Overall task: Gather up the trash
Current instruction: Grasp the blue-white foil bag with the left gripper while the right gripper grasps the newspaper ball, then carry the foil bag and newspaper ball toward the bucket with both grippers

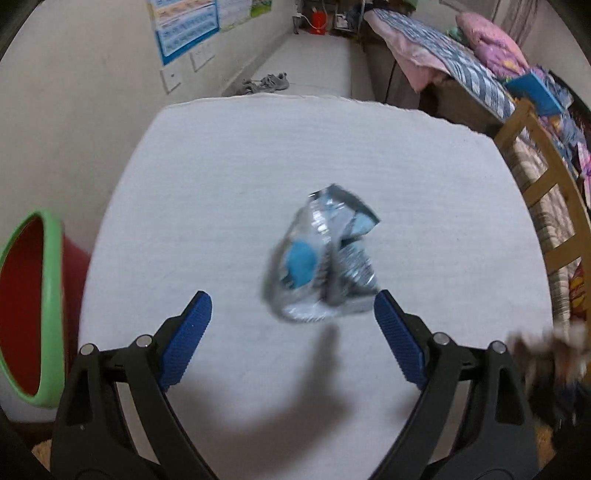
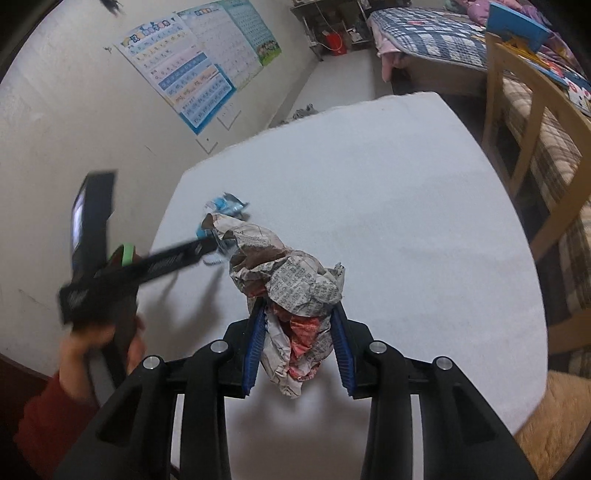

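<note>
1. Between the blue ribbed pads of the right gripper (image 2: 300, 317): a crumpled ball of printed newspaper with red patches (image 2: 291, 291), clamped firmly and lifted clear of the surface. Best kept pinched and carried across to the red plastic bin with a green rim (image 1: 31, 306), which stands off the table's left edge.
2. Ahead of the left gripper (image 1: 291, 306): a crinkled silver-and-blue foil wrapper (image 1: 321, 254), lying on the tabletop, just beyond the blue pads and a little right of centre. Jaws spread wide, nothing between them.
3. For a clean pick, probably: shift right to centre the wrapper, lower until the pads straddle it, then close low on the bulk, not on a loose corner. Foil likely to slip or spring back, so a full squeeze advisable.
4. Worth minding: the two tools sit close together in the right wrist view, with the left one blurred beside the newspaper; room needed to avoid a knock.
5. Underneath: a white, faintly ribbed covering over the round-cornered table (image 1: 258, 155), otherwise bare.
6. Farther out: cream wall with colourful learning posters (image 2: 192, 81), a wooden chair (image 2: 535, 147) at the right edge, a bed with a checked blue quilt (image 2: 424, 33), grey shoes (image 1: 264, 83) on the floor.
</note>
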`<action>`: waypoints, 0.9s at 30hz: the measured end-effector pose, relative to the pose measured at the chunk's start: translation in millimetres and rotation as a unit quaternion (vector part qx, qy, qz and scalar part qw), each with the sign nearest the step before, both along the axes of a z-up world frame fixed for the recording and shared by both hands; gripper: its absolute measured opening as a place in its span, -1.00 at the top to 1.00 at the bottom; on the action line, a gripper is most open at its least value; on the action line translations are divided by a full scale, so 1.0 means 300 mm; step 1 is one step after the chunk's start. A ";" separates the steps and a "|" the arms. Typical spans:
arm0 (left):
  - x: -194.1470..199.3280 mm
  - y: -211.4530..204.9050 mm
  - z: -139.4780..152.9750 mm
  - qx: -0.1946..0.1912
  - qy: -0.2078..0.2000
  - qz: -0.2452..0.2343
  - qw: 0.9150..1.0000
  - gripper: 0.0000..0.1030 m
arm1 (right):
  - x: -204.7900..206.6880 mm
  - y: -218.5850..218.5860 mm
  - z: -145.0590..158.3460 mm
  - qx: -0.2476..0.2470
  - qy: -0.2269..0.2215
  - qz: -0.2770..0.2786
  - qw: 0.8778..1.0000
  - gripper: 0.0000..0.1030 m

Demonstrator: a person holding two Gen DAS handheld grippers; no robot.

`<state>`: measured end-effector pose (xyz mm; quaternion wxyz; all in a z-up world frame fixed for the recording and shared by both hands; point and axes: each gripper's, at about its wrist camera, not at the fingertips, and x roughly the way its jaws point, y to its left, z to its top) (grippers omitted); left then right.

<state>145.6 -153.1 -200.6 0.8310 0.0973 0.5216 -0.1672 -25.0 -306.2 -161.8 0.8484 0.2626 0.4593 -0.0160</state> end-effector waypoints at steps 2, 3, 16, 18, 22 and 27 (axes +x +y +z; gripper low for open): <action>0.016 -0.036 -0.006 0.008 -0.001 -0.001 1.000 -0.69 | -0.011 -0.012 -0.005 0.004 0.003 -0.004 1.000 0.32; 0.029 -0.053 -0.012 0.008 0.002 0.000 1.000 -0.69 | -0.017 -0.016 -0.005 0.002 0.005 -0.005 1.000 0.32; 0.041 -0.021 0.012 0.001 -0.005 0.021 1.000 0.29 | -0.034 -0.036 -0.010 -0.026 0.009 -0.007 1.000 0.32; 0.006 0.021 0.060 -0.008 -0.023 0.028 0.999 0.29 | -0.033 -0.025 -0.007 -0.026 0.007 -0.003 1.000 0.32; -0.076 0.096 0.153 -0.014 -0.057 0.039 0.997 0.29 | -0.027 0.016 -0.005 -0.024 0.005 0.012 1.000 0.31; -0.162 0.169 0.215 -0.008 -0.078 0.055 0.995 0.28 | -0.018 0.082 0.007 -0.025 0.000 0.034 0.999 0.31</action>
